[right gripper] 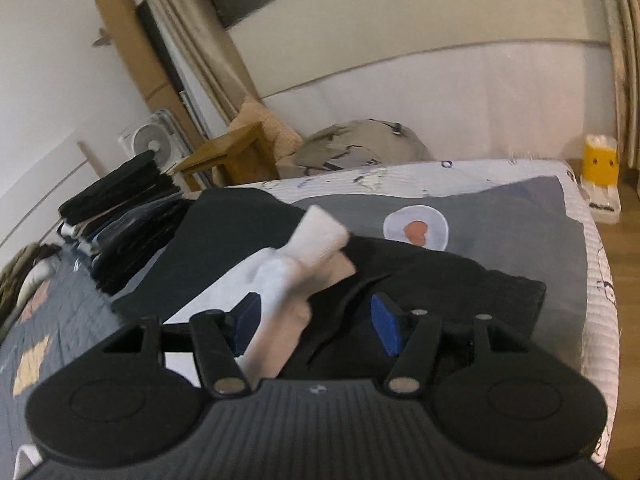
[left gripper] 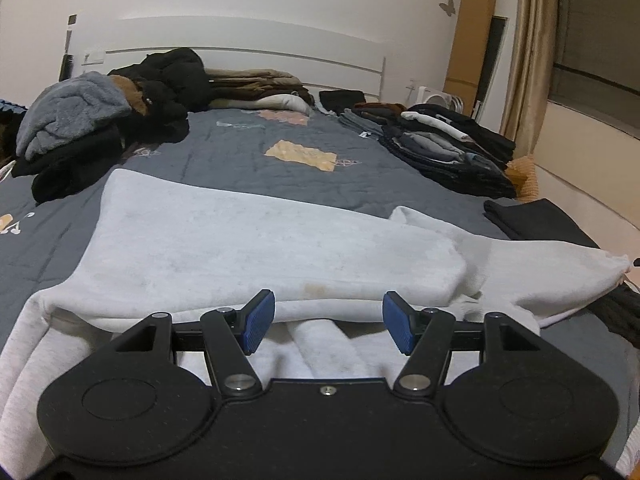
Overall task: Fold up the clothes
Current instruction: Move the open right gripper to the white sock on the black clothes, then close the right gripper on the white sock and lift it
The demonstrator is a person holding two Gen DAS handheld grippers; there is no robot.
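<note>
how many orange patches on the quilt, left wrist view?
2 clear: one orange patch mid-quilt, another further back by the folded piles. A sliver at the left edge may be a third; clothes may hide more.

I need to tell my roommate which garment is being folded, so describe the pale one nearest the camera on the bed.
On the grey quilted bedspread, look at the near end, between the heaps of dark clothes. The light grey sweatshirt lies spread flat there, one sleeve folded across it. It is the only pale, unfolded garment; its neighbours are dark stacks.
</note>
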